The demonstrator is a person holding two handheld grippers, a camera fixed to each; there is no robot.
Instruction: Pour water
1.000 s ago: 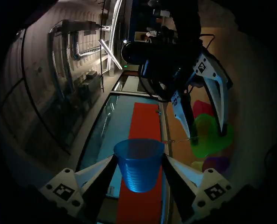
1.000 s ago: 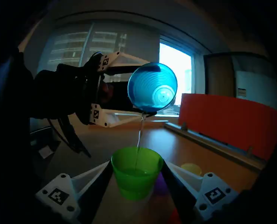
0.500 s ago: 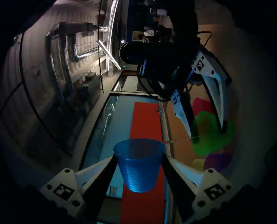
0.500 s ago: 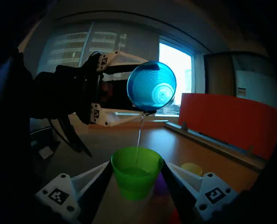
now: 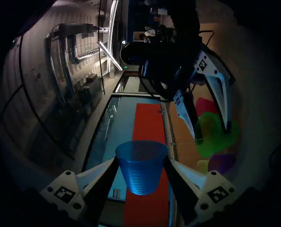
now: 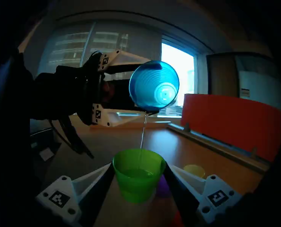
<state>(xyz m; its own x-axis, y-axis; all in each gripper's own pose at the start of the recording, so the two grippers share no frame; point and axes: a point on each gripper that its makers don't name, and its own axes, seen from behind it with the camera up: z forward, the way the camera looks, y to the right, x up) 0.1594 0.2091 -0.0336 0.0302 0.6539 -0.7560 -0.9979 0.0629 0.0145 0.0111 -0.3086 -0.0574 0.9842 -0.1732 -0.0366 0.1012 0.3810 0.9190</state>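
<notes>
my right gripper (image 6: 139, 168) clamps the translucent green cup (image 6: 138, 179), part full. a thin water stream (image 6: 142, 132) drops into it from the ribbed blue cup (image 6: 154, 85), tipped sideways, pinched in my left gripper (image 6: 144, 87). behind: orange panel (image 6: 231, 121); left gripper view adds ceiling pipes (image 5: 80, 53).

blue cup (image 6: 154, 85) tipped slightly further, water (image 6: 139, 173) in green cup (image 6: 137, 185) a touch higher

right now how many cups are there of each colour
blue cup: 1
green cup: 1
yellow cup: 1
purple cup: 1
pink cup: 1, partly hidden
total: 5
</notes>
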